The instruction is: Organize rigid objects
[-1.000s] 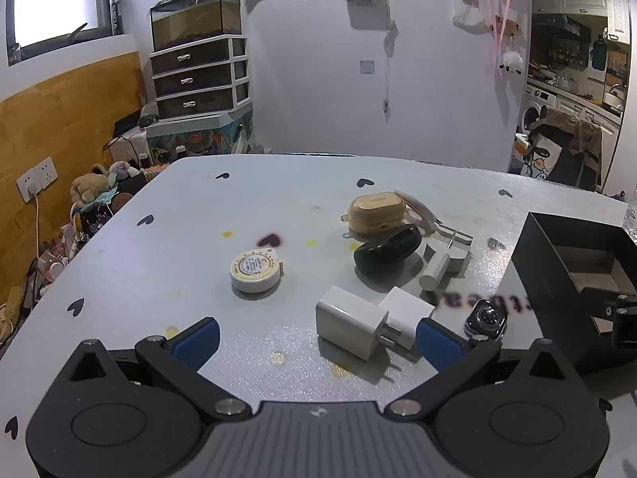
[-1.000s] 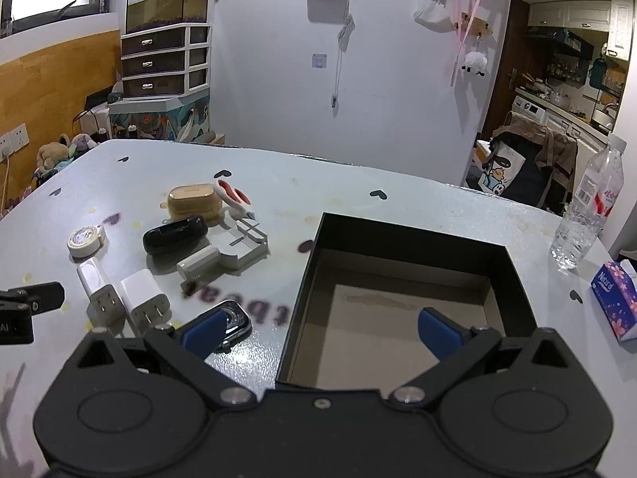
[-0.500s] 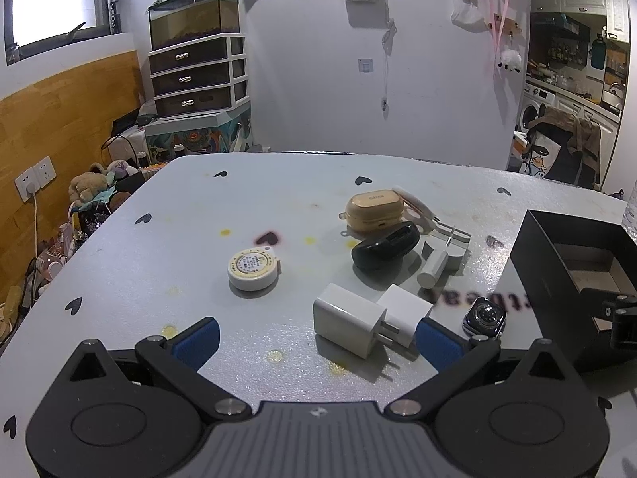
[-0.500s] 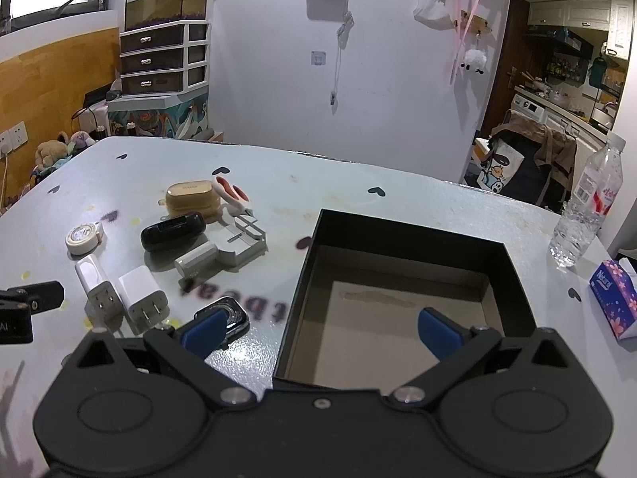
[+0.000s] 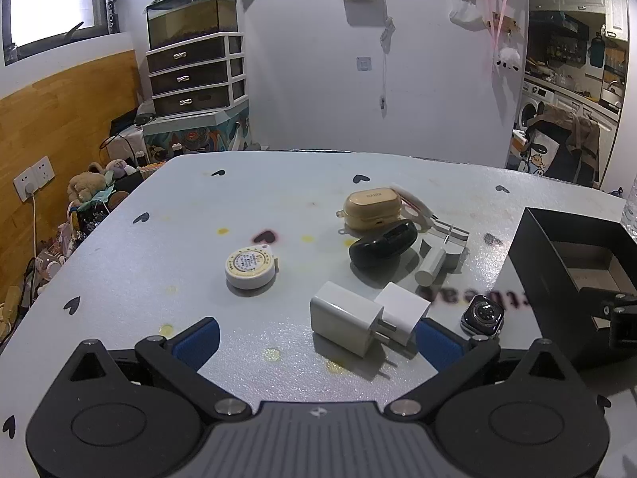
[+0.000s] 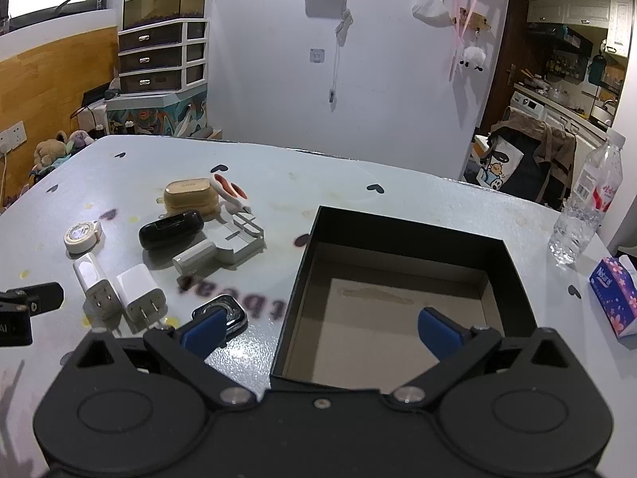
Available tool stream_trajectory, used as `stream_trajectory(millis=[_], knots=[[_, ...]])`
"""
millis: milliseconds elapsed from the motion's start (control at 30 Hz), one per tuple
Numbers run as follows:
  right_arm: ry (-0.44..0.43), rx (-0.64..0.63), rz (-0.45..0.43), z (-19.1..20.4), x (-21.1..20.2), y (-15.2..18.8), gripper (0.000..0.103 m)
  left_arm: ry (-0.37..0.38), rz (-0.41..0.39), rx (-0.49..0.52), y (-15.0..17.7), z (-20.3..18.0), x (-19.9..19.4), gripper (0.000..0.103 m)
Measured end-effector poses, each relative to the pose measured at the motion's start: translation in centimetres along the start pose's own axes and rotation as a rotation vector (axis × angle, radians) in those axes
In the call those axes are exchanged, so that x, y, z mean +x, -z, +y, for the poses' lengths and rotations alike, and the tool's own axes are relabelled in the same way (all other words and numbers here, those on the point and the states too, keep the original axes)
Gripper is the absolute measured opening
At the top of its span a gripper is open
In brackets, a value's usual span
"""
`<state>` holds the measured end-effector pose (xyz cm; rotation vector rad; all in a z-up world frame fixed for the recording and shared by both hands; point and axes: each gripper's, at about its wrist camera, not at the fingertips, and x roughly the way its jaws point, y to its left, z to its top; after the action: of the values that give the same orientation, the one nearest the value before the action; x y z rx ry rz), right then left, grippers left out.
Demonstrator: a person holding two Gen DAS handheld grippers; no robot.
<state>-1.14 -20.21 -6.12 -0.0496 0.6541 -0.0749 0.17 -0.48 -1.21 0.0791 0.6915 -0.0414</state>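
My left gripper (image 5: 316,342) is open and empty above the table, just short of two white chargers (image 5: 346,320) (image 5: 403,310). Beyond lie a round white tape measure (image 5: 250,265), a black case (image 5: 383,243), a tan earbud case (image 5: 372,207), a white cleaning tool (image 5: 436,257) and a watch face (image 5: 482,314). My right gripper (image 6: 320,328) is open and empty over the near wall of the empty black box (image 6: 398,235). Its left finger (image 6: 203,328) partly hides the watch face (image 6: 223,310). The chargers (image 6: 140,292), black case (image 6: 171,229) and tan case (image 6: 190,195) lie to the left.
A water bottle (image 6: 585,203) and a blue tissue pack (image 6: 615,294) stand right of the box. The table's left edge drops to a floor with soft toys (image 5: 89,187). A drawer unit (image 5: 195,75) stands by the far wall.
Both grippers have drifted slightly; the objects sit a little lower and to the left in the left wrist view. Nothing was grasped or moved.
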Motion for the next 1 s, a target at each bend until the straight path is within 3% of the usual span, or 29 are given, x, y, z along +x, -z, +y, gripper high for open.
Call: stream_trajectory(millis=[1000], knots=[[0.003, -0.003, 0.011, -0.06, 0.15, 0.13, 0.103, 0.0, 0.002, 0.0, 0.06, -0.2, 0.07, 0.103]])
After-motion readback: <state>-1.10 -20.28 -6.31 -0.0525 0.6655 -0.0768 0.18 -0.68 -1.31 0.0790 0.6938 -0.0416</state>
